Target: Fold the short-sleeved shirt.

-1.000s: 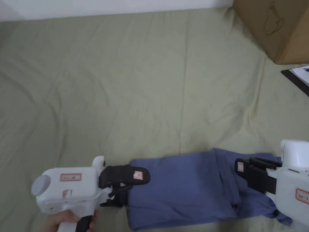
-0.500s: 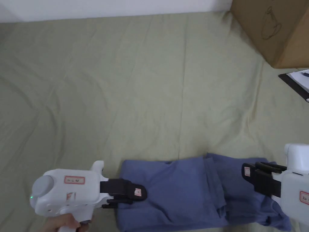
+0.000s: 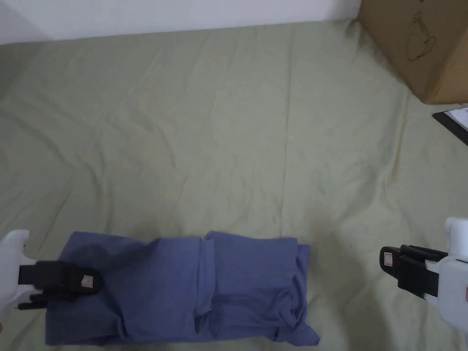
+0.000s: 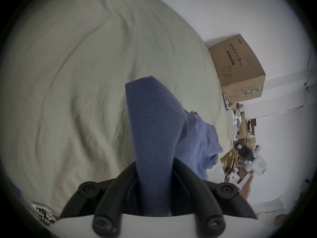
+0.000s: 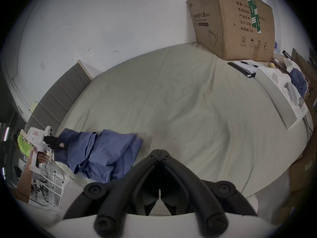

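Note:
The blue short-sleeved shirt [image 3: 183, 292] lies folded into a long band on the pale green bed sheet [image 3: 228, 137], near its front edge. My left gripper [image 3: 89, 283] is shut on the shirt's left end. In the left gripper view the blue cloth [image 4: 154, 130] rises out from between the jaws of that gripper [image 4: 155, 164]. My right gripper [image 3: 388, 263] hangs to the right of the shirt, apart from it. Its jaws [image 5: 159, 151] meet with nothing between them. The right gripper view has the shirt [image 5: 103, 149] and the left gripper [image 5: 60, 145] at the left.
A big cardboard box [image 3: 425, 45] stands on the bed's far right corner. A dark clipboard with paper [image 3: 452, 123] lies in front of it, and a white box [image 5: 281, 101] sits at the right edge. A grey headboard [image 5: 56, 101] is on the left.
The shirt has slid well to the left along the front of the bed with the left gripper shut on its end. The right gripper is now off the shirt's right end.

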A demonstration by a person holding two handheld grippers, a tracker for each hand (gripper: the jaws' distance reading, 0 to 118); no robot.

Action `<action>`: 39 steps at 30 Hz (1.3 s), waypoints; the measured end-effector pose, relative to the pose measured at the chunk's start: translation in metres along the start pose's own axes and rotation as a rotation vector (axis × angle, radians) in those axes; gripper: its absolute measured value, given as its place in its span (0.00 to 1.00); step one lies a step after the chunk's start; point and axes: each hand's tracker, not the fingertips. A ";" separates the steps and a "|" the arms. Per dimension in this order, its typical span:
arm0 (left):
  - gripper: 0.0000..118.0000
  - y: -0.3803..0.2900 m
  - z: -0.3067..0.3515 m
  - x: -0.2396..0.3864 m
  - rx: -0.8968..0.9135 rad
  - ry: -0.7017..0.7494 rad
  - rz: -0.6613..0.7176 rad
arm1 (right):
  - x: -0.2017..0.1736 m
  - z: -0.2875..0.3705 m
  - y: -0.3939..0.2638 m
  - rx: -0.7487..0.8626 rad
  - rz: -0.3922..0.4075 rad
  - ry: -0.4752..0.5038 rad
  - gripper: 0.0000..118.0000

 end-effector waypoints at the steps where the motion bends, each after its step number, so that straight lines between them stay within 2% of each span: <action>1: 0.06 -0.001 0.004 0.010 0.005 -0.008 0.014 | -0.002 -0.001 -0.001 -0.003 0.001 0.002 0.00; 6: 0.06 -0.013 0.008 0.087 0.020 0.020 -0.019 | -0.004 -0.001 -0.005 -0.017 0.015 0.016 0.00; 10: 0.06 -0.019 -0.010 0.152 -0.037 -0.061 -0.052 | 0.004 0.001 -0.007 -0.014 -0.006 0.024 0.00; 12: 0.06 -0.017 -0.026 0.175 -0.069 -0.049 -0.090 | 0.010 0.003 -0.008 -0.009 -0.017 0.026 0.00; 14: 0.06 -0.017 -0.049 0.204 -0.091 -0.012 -0.185 | 0.018 0.006 -0.010 -0.003 -0.030 0.025 0.00; 15: 0.06 -0.021 -0.061 0.215 -0.081 -0.009 -0.160 | 0.021 0.008 -0.011 0.000 -0.040 0.023 0.00; 22: 0.06 -0.030 -0.173 0.264 -0.223 0.082 -0.295 | 0.046 0.018 -0.018 0.011 -0.108 0.008 0.00; 23: 0.11 -0.031 -0.188 0.264 -0.250 0.096 -0.298 | 0.050 0.019 -0.019 0.013 -0.116 0.006 0.00; 24: 0.24 -0.035 -0.198 0.266 -0.261 0.111 -0.313 | 0.053 0.020 -0.020 0.013 -0.123 0.002 0.00; 25: 0.58 -0.038 -0.208 0.269 -0.279 0.084 -0.351 | 0.057 0.022 -0.021 0.013 -0.132 -0.005 0.00; 26: 0.83 -0.043 -0.212 0.269 -0.268 0.078 -0.340 | 0.060 0.023 -0.022 0.015 -0.139 -0.010 0.00; 27: 0.97 -0.047 -0.213 0.271 -0.265 0.077 -0.352 | 0.063 0.024 -0.023 0.014 -0.144 -0.013 0.00; 28: 0.99 -0.050 -0.213 0.274 -0.270 0.072 -0.382 | 0.065 0.024 -0.023 0.011 -0.151 -0.017 0.00; 32: 0.99 -0.046 -0.181 0.275 -0.237 0.047 -0.407 | 0.072 0.022 -0.026 0.002 -0.167 -0.030 0.00; 37: 0.98 -0.025 -0.138 0.245 -0.110 0.037 -0.274 | 0.071 0.018 -0.025 0.004 -0.174 -0.018 0.00; 38: 0.95 -0.023 -0.134 0.235 -0.093 0.045 -0.234 | 0.071 0.018 -0.025 0.005 -0.171 -0.015 0.00; 39: 0.83 -0.023 -0.132 0.231 -0.074 0.063 -0.214 | 0.070 0.017 -0.025 0.005 -0.168 -0.014 0.00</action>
